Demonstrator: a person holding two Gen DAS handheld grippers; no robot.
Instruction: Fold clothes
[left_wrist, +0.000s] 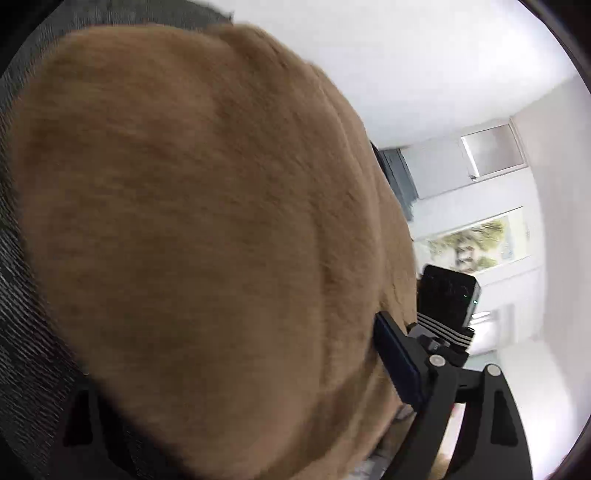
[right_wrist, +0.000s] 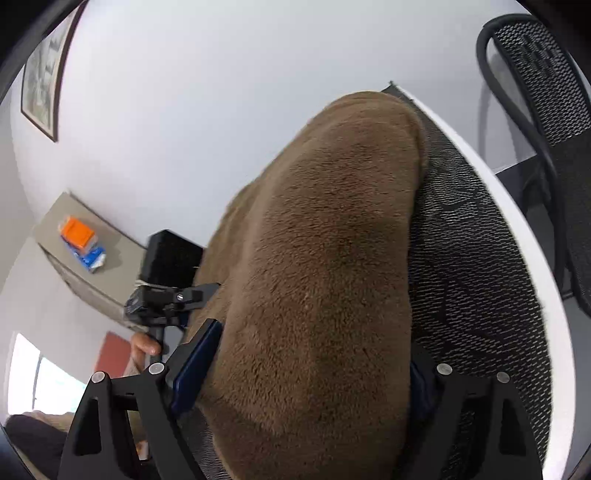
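Note:
A brown fleece garment fills most of the left wrist view, bunched between the fingers of my left gripper. Only its right finger pad shows; the left finger is hidden under cloth. In the right wrist view the same brown garment lies thick between the fingers of my right gripper, whose left pad presses its side. The right pad is mostly hidden. The other gripper shows beside the cloth at left.
A dark mesh mat covers the white table under the garment. A black mesh chair stands beyond the table edge. A shelf with an orange box hangs on the wall. The right gripper's phone shows at right.

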